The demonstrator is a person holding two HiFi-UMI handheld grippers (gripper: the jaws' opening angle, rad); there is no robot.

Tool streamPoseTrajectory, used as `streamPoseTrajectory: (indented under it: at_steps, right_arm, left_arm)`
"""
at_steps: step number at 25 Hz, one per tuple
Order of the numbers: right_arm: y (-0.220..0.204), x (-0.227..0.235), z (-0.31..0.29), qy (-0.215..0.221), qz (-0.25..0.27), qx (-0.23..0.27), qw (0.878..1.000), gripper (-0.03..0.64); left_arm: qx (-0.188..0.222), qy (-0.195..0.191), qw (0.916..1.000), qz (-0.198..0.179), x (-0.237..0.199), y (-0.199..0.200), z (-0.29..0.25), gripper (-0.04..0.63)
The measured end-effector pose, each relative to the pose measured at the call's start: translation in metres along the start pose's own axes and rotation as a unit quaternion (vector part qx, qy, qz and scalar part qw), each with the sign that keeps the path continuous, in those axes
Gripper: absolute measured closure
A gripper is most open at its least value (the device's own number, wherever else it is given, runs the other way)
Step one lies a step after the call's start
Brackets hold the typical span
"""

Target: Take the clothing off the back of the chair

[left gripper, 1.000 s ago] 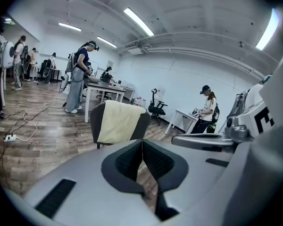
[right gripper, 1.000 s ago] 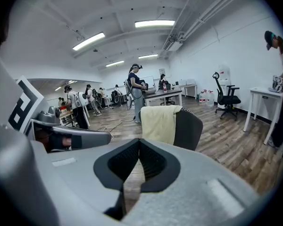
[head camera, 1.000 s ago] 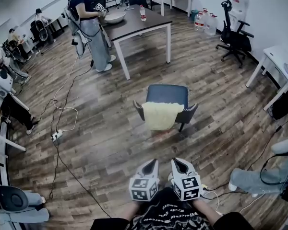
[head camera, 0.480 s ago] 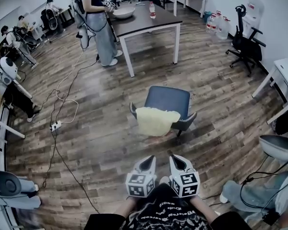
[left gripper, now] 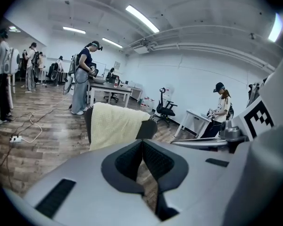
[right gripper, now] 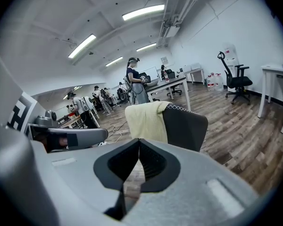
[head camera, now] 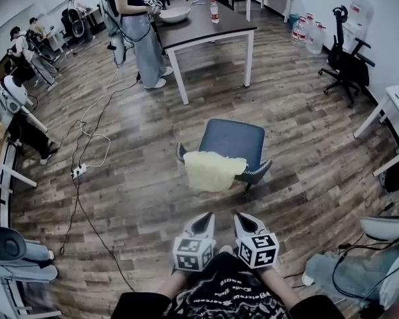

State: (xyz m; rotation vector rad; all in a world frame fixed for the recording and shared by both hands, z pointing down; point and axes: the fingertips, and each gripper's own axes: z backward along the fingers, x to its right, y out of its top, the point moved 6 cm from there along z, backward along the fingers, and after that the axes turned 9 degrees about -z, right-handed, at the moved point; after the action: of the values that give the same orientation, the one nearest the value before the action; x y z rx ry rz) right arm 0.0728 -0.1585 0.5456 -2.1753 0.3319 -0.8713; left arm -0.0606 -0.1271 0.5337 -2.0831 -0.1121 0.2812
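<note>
The pale yellow clothing (head camera: 213, 170) hangs over the back of the dark chair (head camera: 234, 137) at the centre of the head view, folded across the top edge and covering the left part of the back. Only the head view shows the seat. The gripper views show the back's bare right part, edged with light stitching. Low in the frame, the left gripper (head camera: 206, 216) and right gripper (head camera: 241, 216) sit side by side, well apart from the chair, jaws clenched on nothing.

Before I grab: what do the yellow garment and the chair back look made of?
Yellow garment: likely soft knit or fleece, matte; fuzzy surface, limp drape. Chair back: dark matte upholstery, fabric or leatherette, can't tell which; pale stitching along its top edge.
</note>
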Motion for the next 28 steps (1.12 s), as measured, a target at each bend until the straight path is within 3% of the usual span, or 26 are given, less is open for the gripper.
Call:
streamPoseTrajectory:
  at_steps: [4,8,12,19,23,25,26,28]
  right_arm:
    - [0.013,-0.001,-0.013,0.014,-0.007,-0.006,1.0,0.611]
    - [0.021,-0.002,-0.021,0.0,-0.001,-0.001,1.0,0.611]
    - [0.028,0.0,-0.033,-0.021,-0.003,0.005,1.0,0.605]
    - [0.034,-0.001,-0.06,-0.046,-0.028,-0.01,0.999,0.524]
    - [0.035,-0.003,-0.082,-0.054,-0.056,-0.022,0.997,0.395]
    - [0.037,-0.003,-0.091,-0.062,-0.064,-0.021,0.996,0.385]
    - [0.039,-0.003,-0.096,-0.065,-0.064,-0.019,0.996,0.385]
    - [0.042,-0.005,-0.105,-0.072,-0.063,-0.017,0.995,0.368]
  left_arm:
    - [0.0,0.014,0.9999,-0.001,-0.01,0.007,-0.009,0.585]
    - [-0.003,0.023,0.9996,0.016,-0.021,0.009,-0.017,0.586]
    - [-0.011,0.002,0.9996,0.025,-0.031,0.013,-0.033,0.584]
    - [-0.047,-0.021,0.9981,0.033,-0.056,0.019,-0.053,0.584]
    - [-0.05,-0.021,0.9981,0.03,-0.078,0.025,-0.061,0.581]
    - [-0.06,-0.027,0.9974,0.031,-0.088,0.027,-0.066,0.578]
    - [-0.066,-0.03,0.9968,0.032,-0.094,0.028,-0.07,0.559]
    - [-0.076,-0.032,0.996,0.034,-0.106,0.031,-0.076,0.458]
